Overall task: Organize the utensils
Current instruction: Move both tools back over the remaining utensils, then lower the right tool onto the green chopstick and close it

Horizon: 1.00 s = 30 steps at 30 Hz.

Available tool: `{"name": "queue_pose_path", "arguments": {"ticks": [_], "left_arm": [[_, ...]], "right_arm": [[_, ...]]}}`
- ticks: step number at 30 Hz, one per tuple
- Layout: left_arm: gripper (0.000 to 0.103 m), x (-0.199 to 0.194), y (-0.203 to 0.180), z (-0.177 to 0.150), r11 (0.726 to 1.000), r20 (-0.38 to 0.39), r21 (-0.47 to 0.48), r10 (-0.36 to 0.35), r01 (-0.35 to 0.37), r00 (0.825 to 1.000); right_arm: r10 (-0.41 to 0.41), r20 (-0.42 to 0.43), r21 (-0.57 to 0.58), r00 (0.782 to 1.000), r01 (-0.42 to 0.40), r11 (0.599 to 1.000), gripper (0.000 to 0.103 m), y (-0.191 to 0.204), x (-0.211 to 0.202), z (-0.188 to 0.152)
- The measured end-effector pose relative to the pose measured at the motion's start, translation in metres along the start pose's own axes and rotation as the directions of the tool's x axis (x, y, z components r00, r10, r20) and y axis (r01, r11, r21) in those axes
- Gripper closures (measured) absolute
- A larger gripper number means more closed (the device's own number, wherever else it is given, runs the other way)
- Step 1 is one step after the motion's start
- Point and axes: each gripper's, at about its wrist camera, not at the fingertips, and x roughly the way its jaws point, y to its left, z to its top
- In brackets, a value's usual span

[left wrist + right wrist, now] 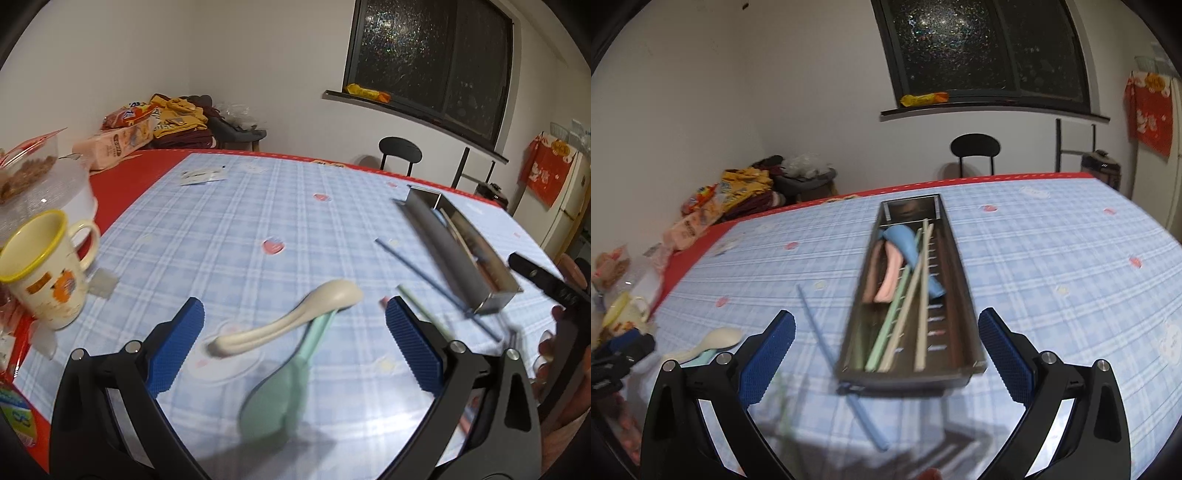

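Left hand-held gripper (293, 321) apart over cream plastic spoon (291, 319), lower centre | right hand-held gripper (886, 332) apart, probably steadying long steel utensil tray (964, 295)

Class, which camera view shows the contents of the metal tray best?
The right wrist view: it looks down the open tray, showing a blue spoon, a pink spoon and several chopsticks inside. The left wrist view shows the tray side-on, so its wall hides nearly everything within.
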Motion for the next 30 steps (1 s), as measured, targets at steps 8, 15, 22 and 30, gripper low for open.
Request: {"name": "queue_pose_path", "arguments": {"ticks": [8, 15, 22, 30], "left_arm": [[0.006, -0.006, -0.001, -0.012, 0.995, 0.001, 0.092, 0.03, -0.03, 1.0], [0.006, -0.013, -0.011, -0.023, 0.988, 0.008, 0.15, 0.029, -0.03, 1.0], [0.006, -0.012, -0.018, -0.026, 0.982, -0.008, 0.185, 0.033, -0.031, 0.999], [0.006, -0.011, -0.016, -0.026, 0.984, -0.02, 0.176, 0.016, -0.012, 1.0]], "right_arm": [[0.056, -0.001, -0.015, 0.998, -0.056, 0.998, 0.006, 0.006, -0.016, -0.009], [0.101, -0.171, -0.106, 0.98, -0.12, 0.987, 0.006, 0.023, -0.01, -0.029], [0.129, -0.235, -0.176, 0.963, -0.173, 0.969, 0.012, 0.04, -0.009, -0.039], [0.094, -0.304, -0.273, 0.948, -0.181, 0.945, 0.062, 0.061, 0.001, -0.048]]}}
